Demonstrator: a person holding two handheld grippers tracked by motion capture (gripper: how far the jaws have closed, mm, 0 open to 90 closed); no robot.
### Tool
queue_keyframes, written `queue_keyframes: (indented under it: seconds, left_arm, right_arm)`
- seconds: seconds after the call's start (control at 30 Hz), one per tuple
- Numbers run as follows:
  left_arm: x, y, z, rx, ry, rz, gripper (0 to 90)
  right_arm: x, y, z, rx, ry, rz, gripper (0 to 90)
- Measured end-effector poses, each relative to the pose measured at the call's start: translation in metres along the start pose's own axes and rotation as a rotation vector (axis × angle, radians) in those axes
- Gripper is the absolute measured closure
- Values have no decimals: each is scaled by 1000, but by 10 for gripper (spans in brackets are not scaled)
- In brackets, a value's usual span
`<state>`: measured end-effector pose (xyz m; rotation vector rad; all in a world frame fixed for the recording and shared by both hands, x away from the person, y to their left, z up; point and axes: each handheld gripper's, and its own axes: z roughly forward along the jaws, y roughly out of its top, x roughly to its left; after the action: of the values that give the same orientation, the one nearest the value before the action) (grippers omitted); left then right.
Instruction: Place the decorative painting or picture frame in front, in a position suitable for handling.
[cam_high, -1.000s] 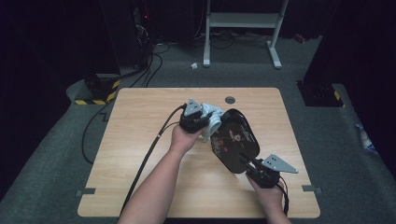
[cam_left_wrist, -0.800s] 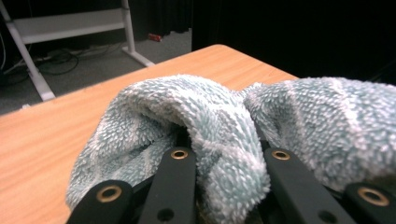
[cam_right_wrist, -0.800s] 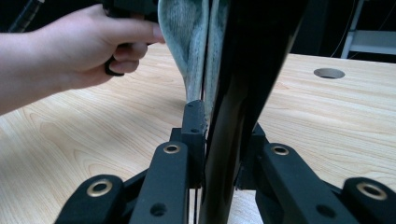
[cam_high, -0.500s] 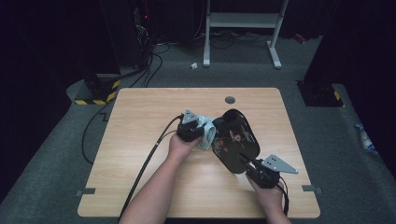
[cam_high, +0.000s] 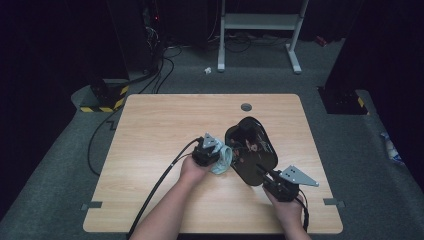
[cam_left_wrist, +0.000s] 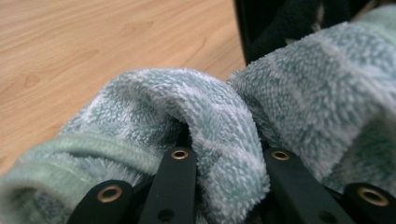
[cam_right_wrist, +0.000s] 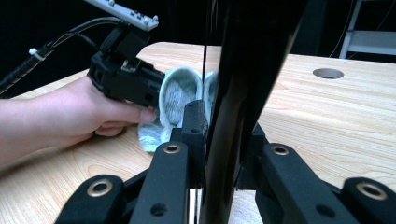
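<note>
Terry cloth (cam_left_wrist: 219, 116), pinched in the left claw (cam_high: 216, 156), lies just left of the black pan (cam_high: 250, 150), whose handle toward the worktop's near edge the right claw (cam_high: 270, 179) clamps.

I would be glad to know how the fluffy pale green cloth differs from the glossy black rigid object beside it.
The fluffy pale green cloth is soft, crumpled and light; the glossy black rigid object is hard, smooth and dark. The cloth is smaller, the black object larger. Each is clamped in jaws: left gripper and right gripper.
</note>
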<state>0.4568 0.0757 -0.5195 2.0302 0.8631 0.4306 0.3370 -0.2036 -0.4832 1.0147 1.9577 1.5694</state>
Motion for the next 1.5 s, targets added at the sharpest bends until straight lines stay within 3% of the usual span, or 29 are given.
queue_keyframes:
  seconds: [0.13,0.27,0.37,0.5,0.77,0.97,1.2,1.37,1.5]
  left_arm:
    - [-3,-2,-3,12,-5,18,803]
    - [-5,-6,-11,-4,-24,9,801]
    - [-3,-8,-21,-30,-35,-21,796]
    - [0,-13,-38,-73,-24,-28,796]
    - [5,-18,-89,-229,21,-37,795]
    - [12,-40,-139,-285,79,-43,794]
    - [21,-85,-169,-272,138,-79,791]
    - [26,-111,-169,-233,153,-99,786]
    - [28,-117,-167,-215,138,-102,785]
  right_arm:
    - [0,0,0,-1,-2,0,784]
    - [0,0,0,2,-5,-5,784]
    - [0,0,0,5,-14,-9,783]
    - [1,0,0,8,-16,-8,783]
    - [2,1,0,5,-18,-8,781]
    - [4,1,0,9,-26,-4,779]
    - [7,2,0,9,-37,-3,775]
    - [9,2,0,7,-43,-2,757]
    - [11,3,0,6,-46,1,738]
